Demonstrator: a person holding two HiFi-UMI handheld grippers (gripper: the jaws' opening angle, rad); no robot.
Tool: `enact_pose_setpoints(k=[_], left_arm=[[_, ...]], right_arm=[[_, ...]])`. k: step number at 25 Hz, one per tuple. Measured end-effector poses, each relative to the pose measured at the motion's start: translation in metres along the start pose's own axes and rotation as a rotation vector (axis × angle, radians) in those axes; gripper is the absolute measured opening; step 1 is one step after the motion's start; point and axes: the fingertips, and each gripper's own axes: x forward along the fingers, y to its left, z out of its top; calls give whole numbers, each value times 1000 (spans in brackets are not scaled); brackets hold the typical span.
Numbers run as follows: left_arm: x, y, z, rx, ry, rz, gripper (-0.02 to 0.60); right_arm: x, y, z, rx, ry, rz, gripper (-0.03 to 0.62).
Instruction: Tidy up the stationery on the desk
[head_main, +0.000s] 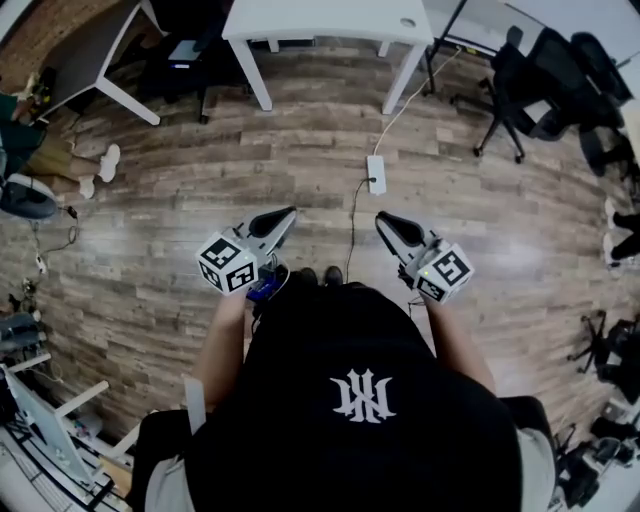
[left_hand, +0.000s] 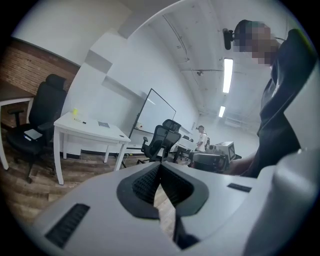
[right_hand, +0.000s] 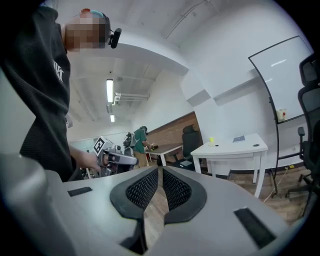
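White desk (head_main: 320, 20) well ahead, left gripper (head_main: 286, 217) clenched empty, right gripper (head_main: 384, 222) clenched empty

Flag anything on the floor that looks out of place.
A white power strip lies loose on the open floor before the white desk, its cords trailing across the boards: a possible trip hazard.

power strip (head_main: 376, 173) lies on wood floor (head_main: 200, 210)
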Motion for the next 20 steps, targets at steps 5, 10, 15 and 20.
enact_pose_setpoints(k=[5,10,15,20], left_arm=[[-6,9,1,-6,-2,46,3],[-13,32,0,-49,-4,101,3],[6,58,3,-70,-2,101,3],[41,104,20,-84,-7,62,2]], right_arm=[[-9,-6,-10,26,23,-14,51],[-4,-23,-20,64,44,-20,51],[16,-53,-19,56,53,-30,51],[57,-101,-2,67,57,-55,51]])
